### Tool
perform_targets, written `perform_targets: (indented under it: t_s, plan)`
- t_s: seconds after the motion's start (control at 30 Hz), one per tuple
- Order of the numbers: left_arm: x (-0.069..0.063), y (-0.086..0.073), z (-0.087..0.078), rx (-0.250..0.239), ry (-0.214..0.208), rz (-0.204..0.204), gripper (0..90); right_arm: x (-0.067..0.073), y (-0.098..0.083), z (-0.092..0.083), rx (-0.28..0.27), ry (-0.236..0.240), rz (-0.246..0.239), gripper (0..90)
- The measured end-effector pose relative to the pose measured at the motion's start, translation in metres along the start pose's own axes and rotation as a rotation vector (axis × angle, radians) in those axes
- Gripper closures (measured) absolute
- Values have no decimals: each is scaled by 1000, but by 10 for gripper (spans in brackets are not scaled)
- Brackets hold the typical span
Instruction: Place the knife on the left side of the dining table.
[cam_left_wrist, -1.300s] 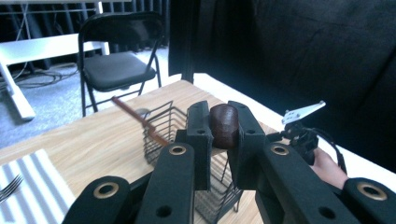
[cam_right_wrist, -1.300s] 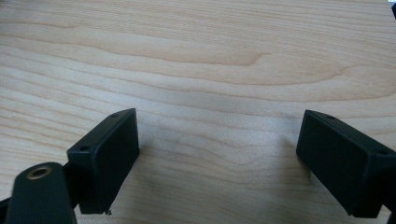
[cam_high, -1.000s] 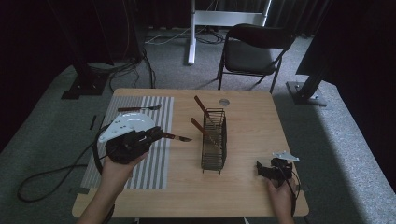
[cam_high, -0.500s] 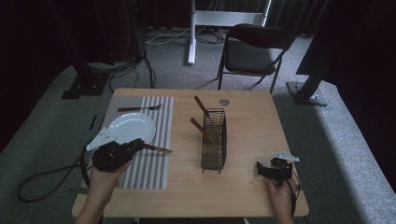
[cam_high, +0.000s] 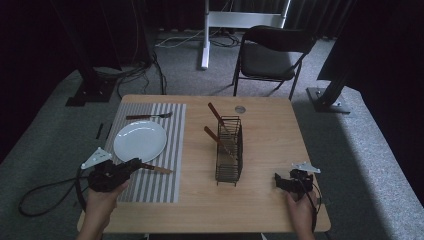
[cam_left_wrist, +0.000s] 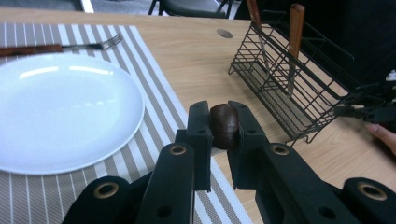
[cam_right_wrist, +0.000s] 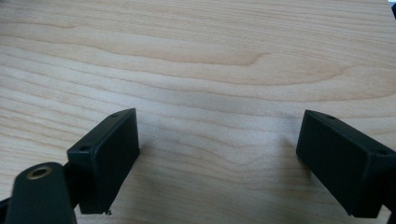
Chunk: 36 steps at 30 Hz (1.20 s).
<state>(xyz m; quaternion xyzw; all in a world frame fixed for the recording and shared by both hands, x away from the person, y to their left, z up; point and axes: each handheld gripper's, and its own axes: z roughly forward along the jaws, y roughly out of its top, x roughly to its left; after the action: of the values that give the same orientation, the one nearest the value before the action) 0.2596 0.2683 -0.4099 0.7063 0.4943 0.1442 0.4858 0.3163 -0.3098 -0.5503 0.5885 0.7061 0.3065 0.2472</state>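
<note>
Left gripper (cam_high: 134, 165), lower left of high view: jaws clamped on the brown wooden handle of a knife (cam_high: 159, 170), blade pointing right over the striped placemat (cam_high: 167, 135), just beside the white plate (cam_high: 140, 141). In left gripper view the handle end (cam_left_wrist: 224, 125) sits pinched betw. the pads, near their tips. Right gripper (cam_high: 284, 181), lower right of high view: jaws wide apart, nothing in them, low over bare table (cam_right_wrist: 196, 56). Risks (judged): grip is at the handle's far end, so the knife may pivot or slip; a low swing could clip the plate rim & shift it; blade may land skewed on the mat. Wire rack (cam_high: 230, 150), centre, w/ two more utensils, is well apart.
</note>
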Motion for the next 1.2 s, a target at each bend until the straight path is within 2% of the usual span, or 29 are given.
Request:
perform_targets:
  t_s: [0.13,0.2,0.23,0.47,0.53,0.6,0.67,0.7,0.9,1.13,1.2]
  plan:
    - [4,-5,3,19,10,-18,808,0,0,0,0,0,0,124]
    - [7,-8,5,21,2,-41,808,0,0,0,0,0,0,124]
    - [8,-9,6,28,6,-38,807,0,0,0,0,0,0,124]
    - [22,-18,6,11,-12,-119,804,0,0,0,0,0,1,124]
    - [27,-20,5,7,14,-133,782,0,0,0,0,0,1,124]
    - [35,-23,5,2,20,-164,750,0,0,0,0,0,2,123]
    - [42,-27,6,3,43,-187,733,0,0,0,0,0,1,124]
    - [42,-27,6,3,43,-187,727,0,0,0,0,0,1,124]
    - [69,-44,9,9,69,-275,674,0,0,0,0,0,1,124]
    - [90,-57,15,26,129,-313,575,0,0,0,0,0,1,124]
    - [96,-59,18,32,125,-328,559,0,0,0,0,0,1,124]
